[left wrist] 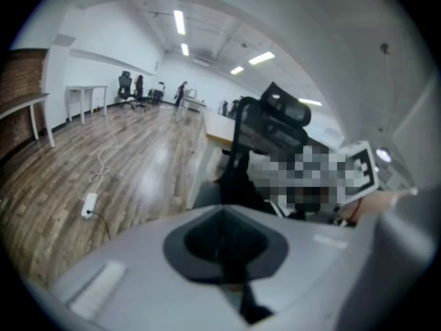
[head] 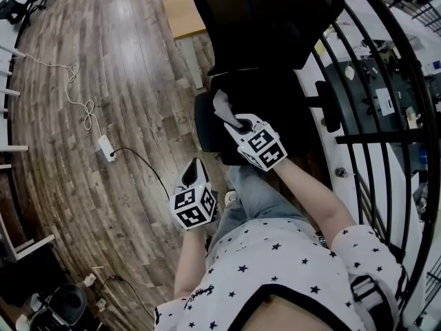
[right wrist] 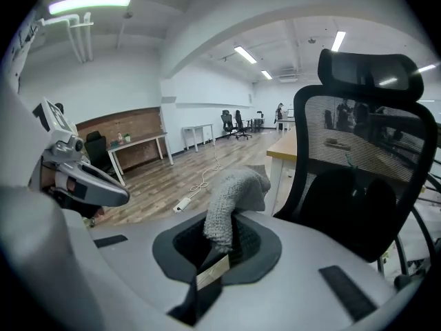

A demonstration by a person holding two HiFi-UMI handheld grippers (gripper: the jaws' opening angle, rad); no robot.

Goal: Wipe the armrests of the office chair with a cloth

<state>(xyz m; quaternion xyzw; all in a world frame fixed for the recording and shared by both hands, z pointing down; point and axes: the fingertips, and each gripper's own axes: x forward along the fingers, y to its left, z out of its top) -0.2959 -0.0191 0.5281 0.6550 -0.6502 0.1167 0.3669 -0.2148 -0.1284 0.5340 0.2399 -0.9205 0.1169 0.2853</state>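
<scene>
Right gripper (head: pixel 234 121): jaws clamped on grey cloth (right wrist: pixel 231 197), which sticks out past the tips. It is held over the chair (head: pixel 269 40) seat, just beside one armrest (head: pixel 202 124). Left gripper (head: pixel 198 164): jaws together, nothing between them, off the chair above the wood floor (head: pixel 103 67).

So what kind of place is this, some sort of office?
Most likely an open-plan office: a mesh-backed office chair, desks with more chairs along the far walls, and strip lights on the ceiling.
</scene>
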